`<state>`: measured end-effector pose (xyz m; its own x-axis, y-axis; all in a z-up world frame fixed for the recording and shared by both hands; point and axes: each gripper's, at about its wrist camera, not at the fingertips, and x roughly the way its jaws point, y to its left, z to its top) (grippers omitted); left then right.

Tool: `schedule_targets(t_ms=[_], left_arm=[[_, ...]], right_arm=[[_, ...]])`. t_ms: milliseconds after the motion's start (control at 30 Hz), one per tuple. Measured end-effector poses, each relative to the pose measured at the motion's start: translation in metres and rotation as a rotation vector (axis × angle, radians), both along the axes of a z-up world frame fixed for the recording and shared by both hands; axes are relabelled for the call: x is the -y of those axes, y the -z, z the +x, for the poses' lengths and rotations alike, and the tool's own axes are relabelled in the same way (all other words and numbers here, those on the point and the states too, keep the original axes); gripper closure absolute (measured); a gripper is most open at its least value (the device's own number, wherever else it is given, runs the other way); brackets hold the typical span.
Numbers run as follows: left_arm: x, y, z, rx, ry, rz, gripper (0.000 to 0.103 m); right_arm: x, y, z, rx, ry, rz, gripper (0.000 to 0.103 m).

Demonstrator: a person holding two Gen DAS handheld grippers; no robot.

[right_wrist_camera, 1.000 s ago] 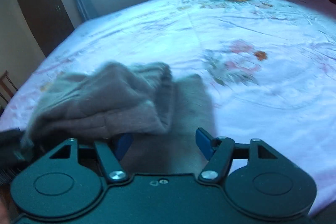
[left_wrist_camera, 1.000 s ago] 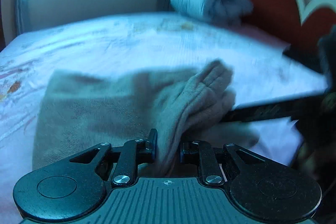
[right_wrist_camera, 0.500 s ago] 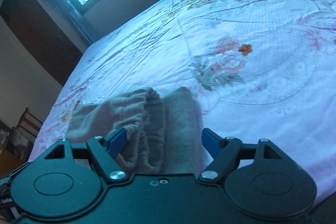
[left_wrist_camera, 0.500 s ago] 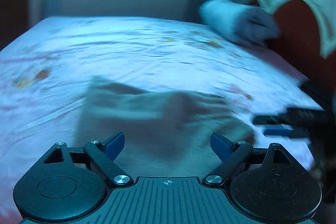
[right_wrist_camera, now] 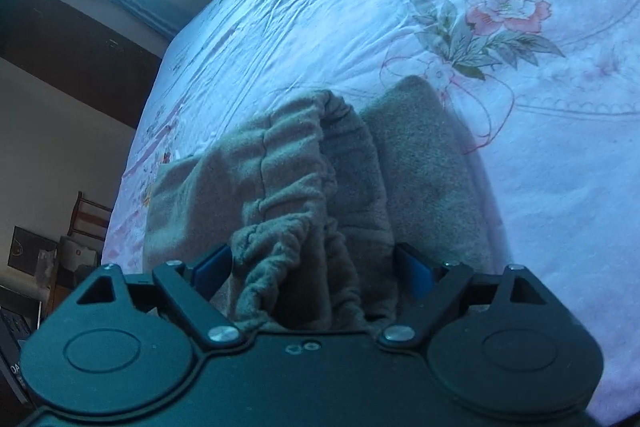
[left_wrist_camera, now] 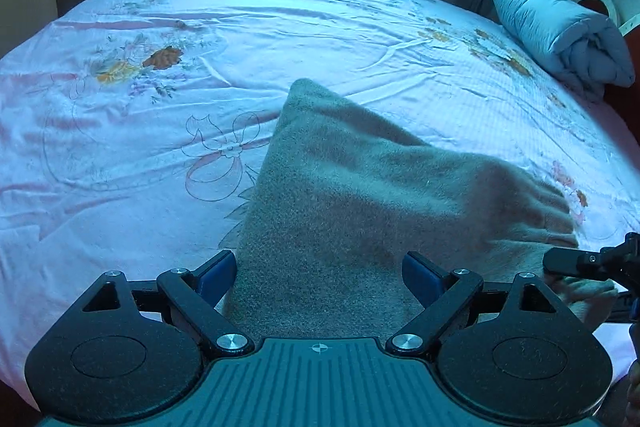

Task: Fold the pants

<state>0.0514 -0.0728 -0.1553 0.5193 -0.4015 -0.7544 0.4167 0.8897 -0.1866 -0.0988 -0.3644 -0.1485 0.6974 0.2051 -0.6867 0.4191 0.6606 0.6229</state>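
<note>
I see the pants [left_wrist_camera: 360,187] lying folded on the bed [left_wrist_camera: 140,155], close to the near edge. They are soft and grey-brown. The bed has a pale pink sheet with flowers on it.

My left gripper [left_wrist_camera: 318,277] hangs just over the smooth folded part of the pants. Its jaws are spread wide and pinch nothing. The cloth lies under the gap between the blue pads [left_wrist_camera: 216,273].

My right gripper [right_wrist_camera: 312,269] is over the other end, where the bunched stretchy waistband [right_wrist_camera: 296,187] is. Its jaws are opening now. The waistband sits between them, but the pads do not squeeze it. In the left view I can see one of its black fingers at the right side, beside the waistband.

A rolled-up blue blanket [left_wrist_camera: 560,35] sits far back on the bed, well apart from the pants.
</note>
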Motion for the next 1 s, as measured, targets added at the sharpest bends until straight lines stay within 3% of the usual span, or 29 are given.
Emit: schedule_targets(t_ms=[67, 133, 200, 300, 367, 500, 633, 767, 1000], left_arm=[[0.001, 0.001, 0.001, -0.004, 0.004, 0.005, 0.011], [0.0, 0.003, 0.002, -0.007, 0.003, 0.009, 0.01], [0.0, 0.004, 0.001, -0.007, 0.004, 0.014, 0.01], [0.0, 0.006, 0.002, -0.011, 0.013, 0.019, 0.01], [0.0, 0.006, 0.001, -0.011, 0.014, 0.021, 0.01], [-0.001, 0.007, 0.002, -0.018, 0.008, 0.018, 0.009], [-0.002, 0.009, 0.002, -0.025, 0.004, 0.018, 0.008], [-0.004, 0.01, 0.0, -0.032, 0.006, 0.01, 0.007], [-0.008, 0.003, -0.003, -0.02, 0.004, 0.004, 0.007]], right_arm=[[-0.003, 0.0, 0.004, -0.002, -0.022, -0.004, 0.026], [-0.003, 0.0, 0.004, 0.007, -0.028, 0.025, 0.045], [-0.001, 0.001, 0.001, 0.038, -0.038, 0.096, 0.058], [-0.003, 0.003, 0.001, 0.027, -0.066, 0.069, 0.058], [-0.001, 0.009, 0.003, 0.032, -0.057, 0.096, 0.046], [-0.007, 0.006, 0.012, 0.026, -0.066, 0.063, 0.044], [-0.01, -0.002, 0.008, 0.031, -0.06, 0.014, 0.06], [-0.02, -0.014, -0.001, 0.062, -0.046, -0.041, 0.068], [-0.036, -0.051, -0.02, 0.177, -0.031, -0.185, 0.073]])
